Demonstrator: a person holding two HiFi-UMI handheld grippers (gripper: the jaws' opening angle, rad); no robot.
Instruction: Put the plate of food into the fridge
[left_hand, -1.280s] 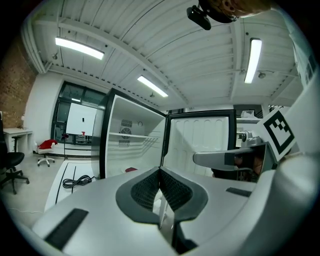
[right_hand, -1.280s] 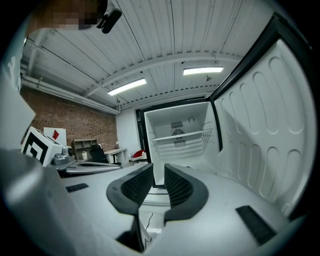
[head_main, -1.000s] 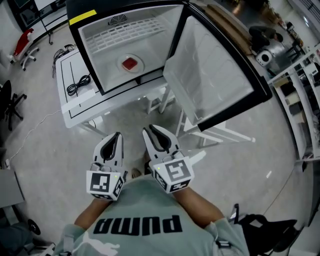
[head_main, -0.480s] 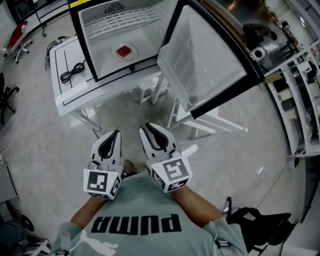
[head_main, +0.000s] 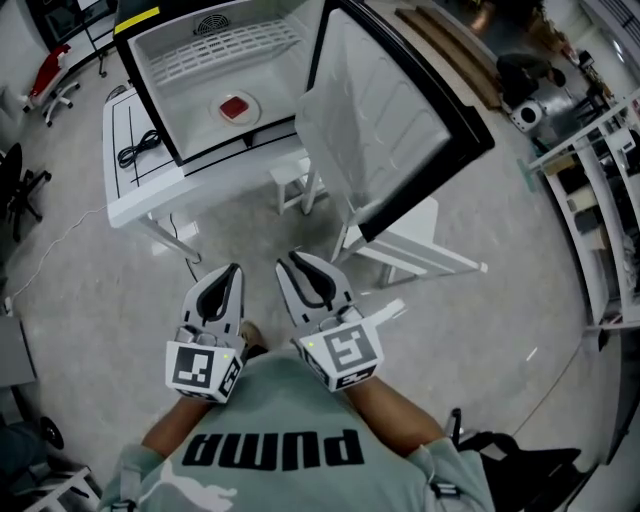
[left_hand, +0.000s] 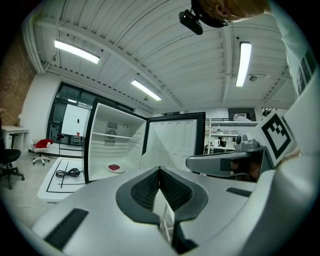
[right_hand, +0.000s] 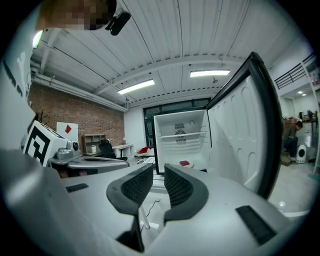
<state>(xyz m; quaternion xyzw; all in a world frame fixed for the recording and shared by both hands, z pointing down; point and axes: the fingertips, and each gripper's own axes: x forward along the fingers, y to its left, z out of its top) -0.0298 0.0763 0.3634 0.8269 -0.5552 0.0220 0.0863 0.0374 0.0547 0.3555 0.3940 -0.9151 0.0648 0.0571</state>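
A white plate (head_main: 237, 108) with red food lies on the floor of the open fridge (head_main: 200, 60), whose door (head_main: 380, 120) swings wide to the right. The same plate (left_hand: 115, 168) shows far off in the left gripper view, and the plate (right_hand: 185, 163) is likewise small in the right gripper view. Both grippers are held close to the person's chest, far from the fridge. My left gripper (head_main: 233, 268) is shut, tips touching, empty. My right gripper (head_main: 290, 260) has a narrow gap between its pads (right_hand: 177, 187) and holds nothing.
The fridge stands on a white table (head_main: 140, 190) with a black cable (head_main: 138, 152) coiled on it. White stools (head_main: 420, 250) stand under the door. Shelving (head_main: 590, 170) lines the right side. A red chair (head_main: 45, 85) and a black chair (head_main: 15, 190) are at the left.
The fridge and table have drifted up and left in the head view and look smaller as the person backs away. Both grippers stay together at the chest, empty.
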